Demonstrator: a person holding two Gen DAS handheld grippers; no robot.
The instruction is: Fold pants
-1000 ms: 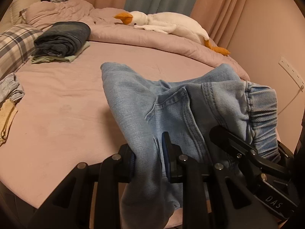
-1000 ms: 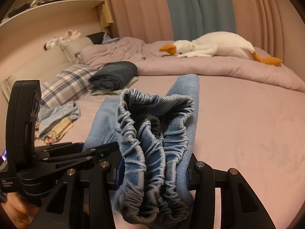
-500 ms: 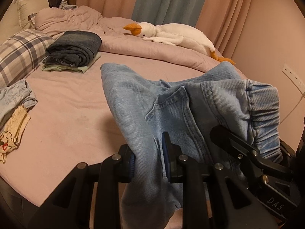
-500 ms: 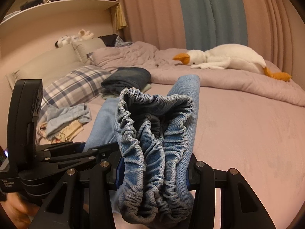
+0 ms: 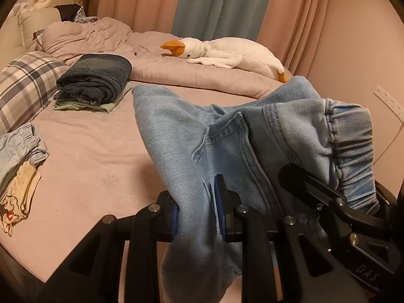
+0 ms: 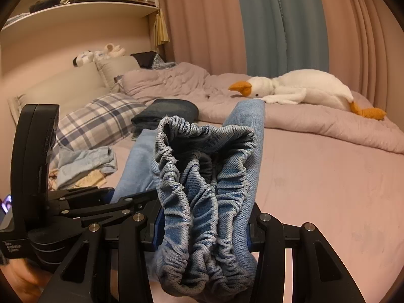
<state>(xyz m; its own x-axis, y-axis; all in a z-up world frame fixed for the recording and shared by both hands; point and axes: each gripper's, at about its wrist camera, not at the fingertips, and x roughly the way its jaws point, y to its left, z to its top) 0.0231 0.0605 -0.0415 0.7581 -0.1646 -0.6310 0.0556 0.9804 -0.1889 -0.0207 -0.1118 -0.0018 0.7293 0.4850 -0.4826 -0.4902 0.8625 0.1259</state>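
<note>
Pink bed (image 5: 83, 151) is being used as the folding surface, with the light-blue pants (image 5: 202, 136) being held up above it. A thin fold is being pinched nearly shut in the left gripper (image 5: 195, 217), the bunched elastic waistband (image 6: 202, 202) clamped half-wide in the right gripper (image 6: 202, 227). Slippage is probably being risked, since that thick wad could get tugged loose.

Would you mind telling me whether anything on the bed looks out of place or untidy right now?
Yes: at the near left edge of the bed, a crumpled heap of light clothes lies unfolded, unlike the neat folded stack by the plaid pillow. The jeans are bunched between both grippers, not yet folded.
</note>
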